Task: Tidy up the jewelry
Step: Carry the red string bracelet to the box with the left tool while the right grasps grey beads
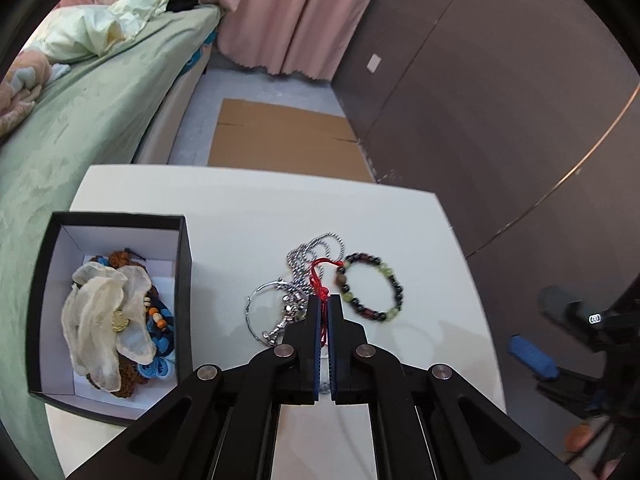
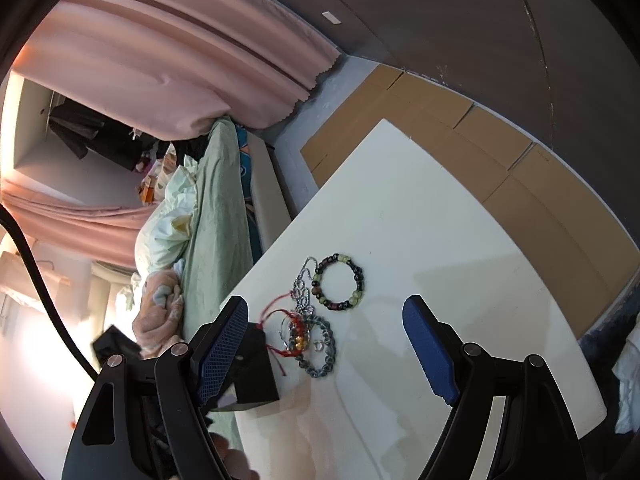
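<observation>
Left tool point(image 1: 324, 306) is clamped on red cord point(image 1: 319, 276), lower centre of frame; tangled silver chain point(image 1: 316, 248) may be dragged along. Right tool point(image 2: 326, 344) is held wide, empty.

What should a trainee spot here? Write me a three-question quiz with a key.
1. True or false: the left tool is shut on the red cord.
2. Fill in: the right tool has its jaws ____.
3. Where does the beaded bracelet lie? A in the black box; B on the white table; C in the right tool.

Key: 1 true. 2 open, with nothing between them. 3 B, outside the black box.
</observation>
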Action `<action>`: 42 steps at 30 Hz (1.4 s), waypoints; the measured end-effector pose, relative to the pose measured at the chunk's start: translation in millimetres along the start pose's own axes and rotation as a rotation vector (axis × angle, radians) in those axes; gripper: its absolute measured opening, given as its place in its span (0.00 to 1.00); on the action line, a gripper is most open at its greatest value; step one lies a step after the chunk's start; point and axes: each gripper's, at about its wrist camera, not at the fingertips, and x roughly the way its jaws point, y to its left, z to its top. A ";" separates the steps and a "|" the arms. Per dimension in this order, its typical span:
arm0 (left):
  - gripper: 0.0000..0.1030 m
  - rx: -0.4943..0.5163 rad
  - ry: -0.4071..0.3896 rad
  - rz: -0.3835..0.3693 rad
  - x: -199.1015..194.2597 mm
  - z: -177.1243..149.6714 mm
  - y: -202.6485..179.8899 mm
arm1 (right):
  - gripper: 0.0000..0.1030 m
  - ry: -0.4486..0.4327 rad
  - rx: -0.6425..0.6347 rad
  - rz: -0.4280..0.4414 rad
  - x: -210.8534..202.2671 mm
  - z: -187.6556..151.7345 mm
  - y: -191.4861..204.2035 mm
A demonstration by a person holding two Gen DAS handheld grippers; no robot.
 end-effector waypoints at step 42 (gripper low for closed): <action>0.02 -0.085 -0.102 -0.034 -78.0 18.1 71.0 | 0.10 0.184 -0.417 -0.417 109.2 -55.7 57.6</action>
